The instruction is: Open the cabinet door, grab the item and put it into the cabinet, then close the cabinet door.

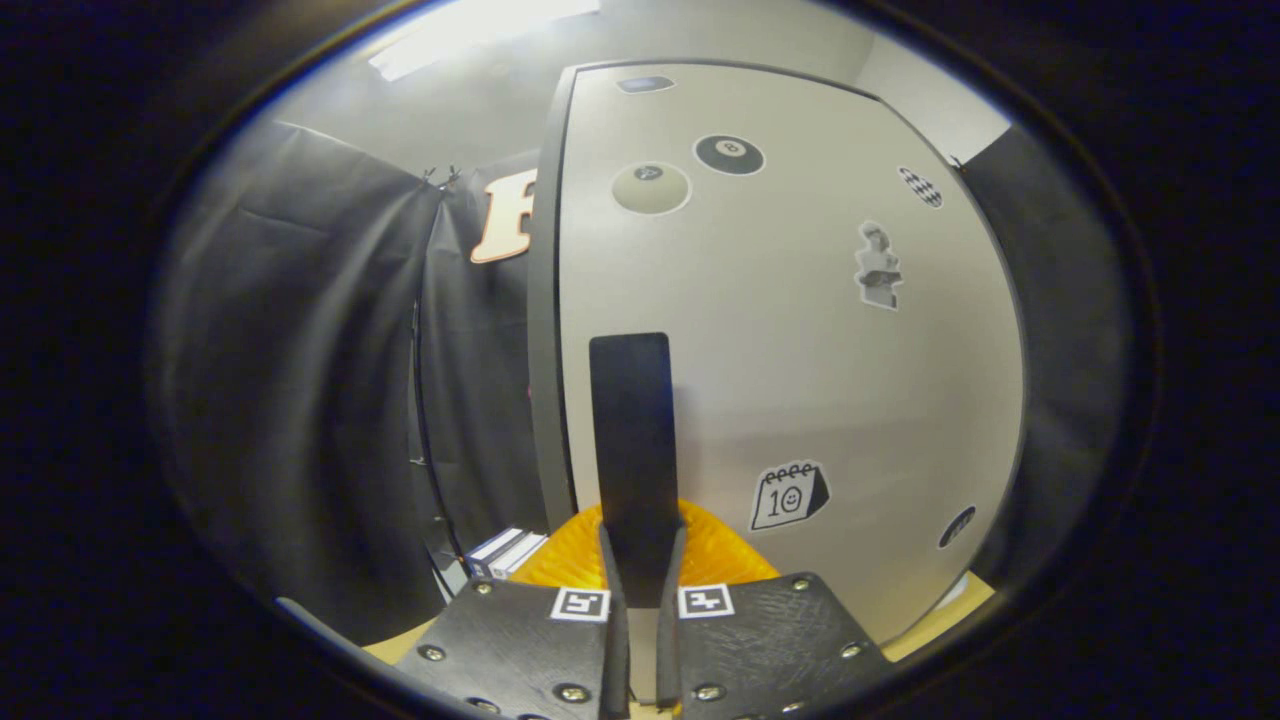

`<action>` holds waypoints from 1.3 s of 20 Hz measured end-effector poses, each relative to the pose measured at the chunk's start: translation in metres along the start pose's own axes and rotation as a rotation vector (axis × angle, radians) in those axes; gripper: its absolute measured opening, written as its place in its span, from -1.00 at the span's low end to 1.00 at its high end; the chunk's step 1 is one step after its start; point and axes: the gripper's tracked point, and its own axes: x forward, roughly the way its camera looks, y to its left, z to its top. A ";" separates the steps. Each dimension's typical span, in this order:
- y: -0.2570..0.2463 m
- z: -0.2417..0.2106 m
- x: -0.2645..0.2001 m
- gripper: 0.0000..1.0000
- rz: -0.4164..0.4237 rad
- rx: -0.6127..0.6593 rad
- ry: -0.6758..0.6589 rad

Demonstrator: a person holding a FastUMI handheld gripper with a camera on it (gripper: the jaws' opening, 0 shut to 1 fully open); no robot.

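A white cabinet door (800, 350) with several stickers stands close in front of me. A black upright handle (630, 430) is fixed near its left edge. My gripper (642, 545) holds the lower end of that handle, with both fingers pressed against its sides. The cabinet's grey side panel (545, 350) runs along the door's left edge, with a thin dark seam between them. I cannot tell whether the door is shut tight or slightly ajar. A white and blue box-like item (505, 550) lies low down, left of the cabinet and of my fingers.
Black cloth (300, 380) hangs left of the cabinet and more of it (1060, 330) on the right. A light wooden tabletop (940, 615) shows below the door at the lower right. A ceiling light (480, 35) glows above.
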 end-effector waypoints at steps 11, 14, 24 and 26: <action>-0.005 0.001 -0.008 -0.79 0.010 0.019 0.008; -0.006 0.001 -0.012 -0.79 0.022 0.019 0.018; -0.013 0.003 -0.026 -0.79 0.005 0.018 0.005; -0.015 0.004 -0.029 -0.79 -0.002 0.023 0.004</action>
